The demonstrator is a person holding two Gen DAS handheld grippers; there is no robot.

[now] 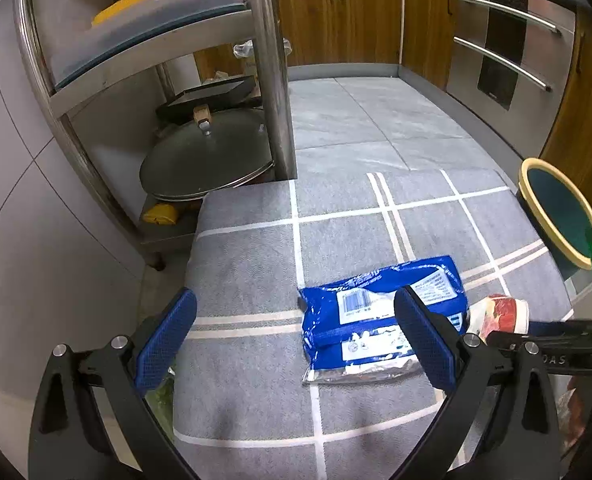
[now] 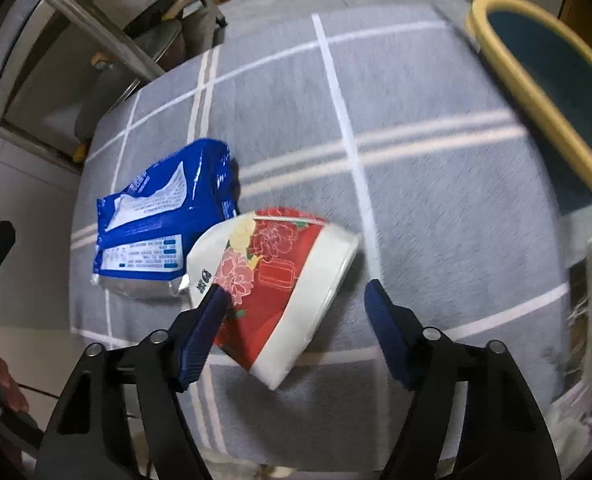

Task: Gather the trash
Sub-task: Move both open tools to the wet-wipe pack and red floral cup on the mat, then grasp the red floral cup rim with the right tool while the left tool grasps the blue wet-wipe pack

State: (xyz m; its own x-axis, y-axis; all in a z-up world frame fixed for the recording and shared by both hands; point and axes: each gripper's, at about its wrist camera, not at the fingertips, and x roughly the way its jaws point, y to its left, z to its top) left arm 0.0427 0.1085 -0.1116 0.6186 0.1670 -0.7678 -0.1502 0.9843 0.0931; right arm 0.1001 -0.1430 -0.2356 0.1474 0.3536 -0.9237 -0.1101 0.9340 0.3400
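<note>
Red-and-white pack (image 2: 280, 288) lies on the grey cloth (image 2: 436, 200), just beside the blue pouch (image 2: 164, 216), long axis diagonal. Right gripper (image 2: 296, 300), nearer, straddles it spread, not pinching. Left gripper (image 1: 296, 328) spread, empty.

On the grey checked cloth (image 2: 436, 184) lie two pieces of trash: one blue wrapper (image 2: 156, 216) and one red-and-white flowered pack (image 2: 280, 280) (touching, near the left edge). One yellow-rimmed bin (image 2: 544, 92) stands past the right edge.
</note>
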